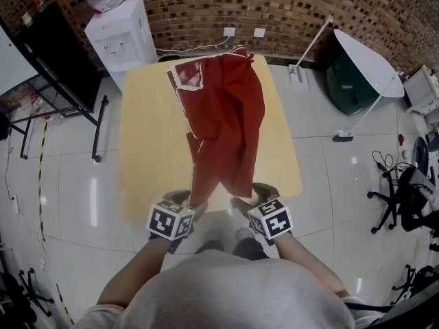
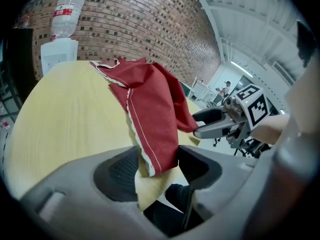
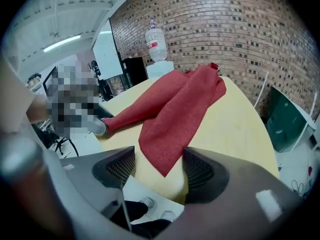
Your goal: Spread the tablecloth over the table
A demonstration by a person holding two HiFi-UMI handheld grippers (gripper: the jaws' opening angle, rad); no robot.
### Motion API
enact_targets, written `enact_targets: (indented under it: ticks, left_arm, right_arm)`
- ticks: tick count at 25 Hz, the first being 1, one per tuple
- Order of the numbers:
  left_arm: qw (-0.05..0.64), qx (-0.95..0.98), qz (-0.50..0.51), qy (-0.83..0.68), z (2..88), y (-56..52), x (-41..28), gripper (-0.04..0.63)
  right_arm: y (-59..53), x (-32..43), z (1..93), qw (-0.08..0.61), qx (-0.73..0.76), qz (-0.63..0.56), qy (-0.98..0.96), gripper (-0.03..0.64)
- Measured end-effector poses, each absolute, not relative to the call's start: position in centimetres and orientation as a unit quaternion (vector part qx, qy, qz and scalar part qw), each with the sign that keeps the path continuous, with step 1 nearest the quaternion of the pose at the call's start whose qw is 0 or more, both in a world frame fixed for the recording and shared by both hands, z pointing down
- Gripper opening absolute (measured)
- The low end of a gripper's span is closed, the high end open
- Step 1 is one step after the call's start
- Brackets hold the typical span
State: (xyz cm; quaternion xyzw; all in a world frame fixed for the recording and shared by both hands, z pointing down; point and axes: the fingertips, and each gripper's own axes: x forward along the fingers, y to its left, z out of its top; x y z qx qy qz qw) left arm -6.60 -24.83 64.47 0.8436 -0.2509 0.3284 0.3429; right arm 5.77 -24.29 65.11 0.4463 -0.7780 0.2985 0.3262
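Note:
A red tablecloth (image 1: 226,115) with a white hem lies bunched in a long strip down the yellow table (image 1: 147,149), from the far edge to the near edge. My left gripper (image 1: 191,201) is at the near edge with its jaws wide apart. A hemmed corner of the cloth (image 2: 150,109) hangs loose between them, not pinched (image 2: 157,166). My right gripper (image 1: 252,196) sits beside it at the same edge, also open. The cloth's pointed corner (image 3: 175,109) lies between its pads (image 3: 159,166) with a gap on each side.
A white water dispenser (image 1: 123,36) stands behind the table's far left corner, against the brick wall. A black screen on a stand (image 1: 62,53) is at the left. A tilted white round tabletop (image 1: 367,60) and an office chair (image 1: 405,197) are at the right.

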Motion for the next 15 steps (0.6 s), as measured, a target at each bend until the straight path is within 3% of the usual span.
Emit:
enact_targets:
  ticks: [3, 8, 11, 15]
  left_arm:
    - [0.344, 0.841, 0.33, -0.256, 64.57, -24.81, -6.8, 0.245]
    - [0.343, 0.833, 0.339, -0.27, 64.95, -25.41, -7.43, 0.162]
    - [0.365, 0.83, 0.329, -0.264, 65.2, -25.23, -7.12, 0.07]
    - [0.373, 0.83, 0.322, -0.262, 65.26, -25.0, -6.89, 0.048]
  right_arm:
    - [-24.13, 6.01, 65.27, 0.333, 0.456, 0.286, -0.774, 0.298]
    - [-24.3, 6.2, 65.45, 0.357, 0.471, 0.258, -0.764, 0.257]
    - [-24.3, 5.87, 65.51, 0.363, 0.47, 0.262, -0.76, 0.23]
    - [-24.19, 5.64, 65.53, 0.367, 0.468, 0.269, -0.757, 0.202]
